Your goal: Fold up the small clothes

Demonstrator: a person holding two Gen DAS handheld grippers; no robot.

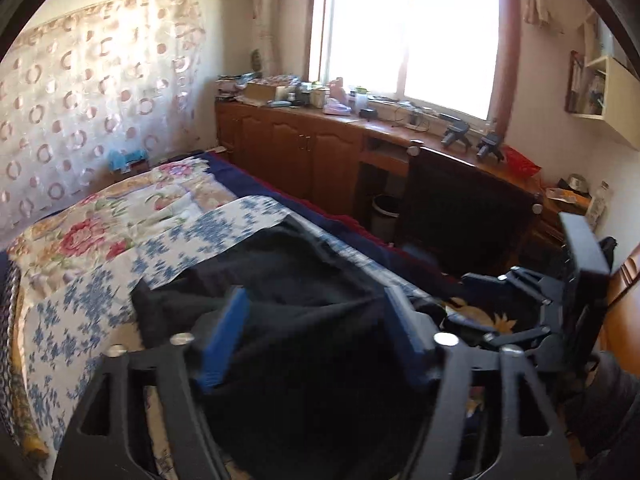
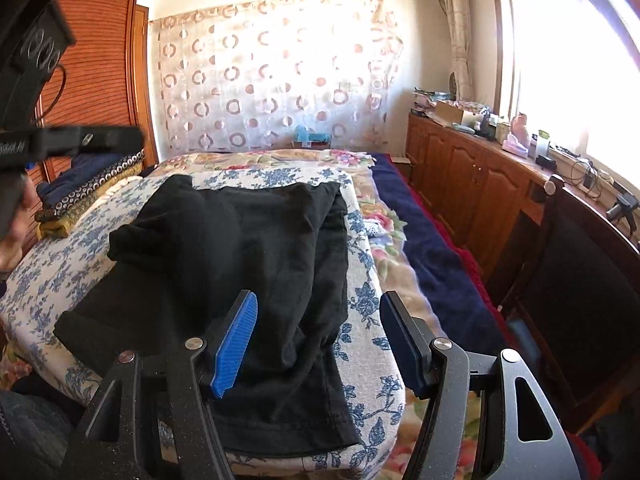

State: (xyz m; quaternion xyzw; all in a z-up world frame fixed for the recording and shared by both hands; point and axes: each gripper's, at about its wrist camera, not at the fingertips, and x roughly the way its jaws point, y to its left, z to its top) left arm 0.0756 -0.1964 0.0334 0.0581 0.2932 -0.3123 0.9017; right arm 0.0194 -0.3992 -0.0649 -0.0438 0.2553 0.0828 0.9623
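Note:
A black garment [image 2: 240, 248] lies crumpled and partly folded on a white cloth with blue flowers [image 2: 360, 304] on the bed. My right gripper [image 2: 316, 340] is open, just above the garment's near right part, holding nothing. My left gripper [image 1: 316, 332] is open over the same black garment [image 1: 304, 280], its blue pads apart with dark cloth showing between them. The right gripper's body [image 1: 560, 300] shows at the right edge of the left wrist view. The left gripper's body [image 2: 48, 140] shows blurred at the left edge of the right wrist view.
A floral quilt [image 2: 384, 220] and navy blanket [image 2: 432, 256] cover the bed. Folded clothes [image 2: 92, 184] are stacked at the bed's far left. A wooden cabinet [image 2: 472, 176] with clutter runs along the window wall. A dark chair [image 2: 580, 280] stands to the right. A bin [image 1: 384, 216] sits under the desk.

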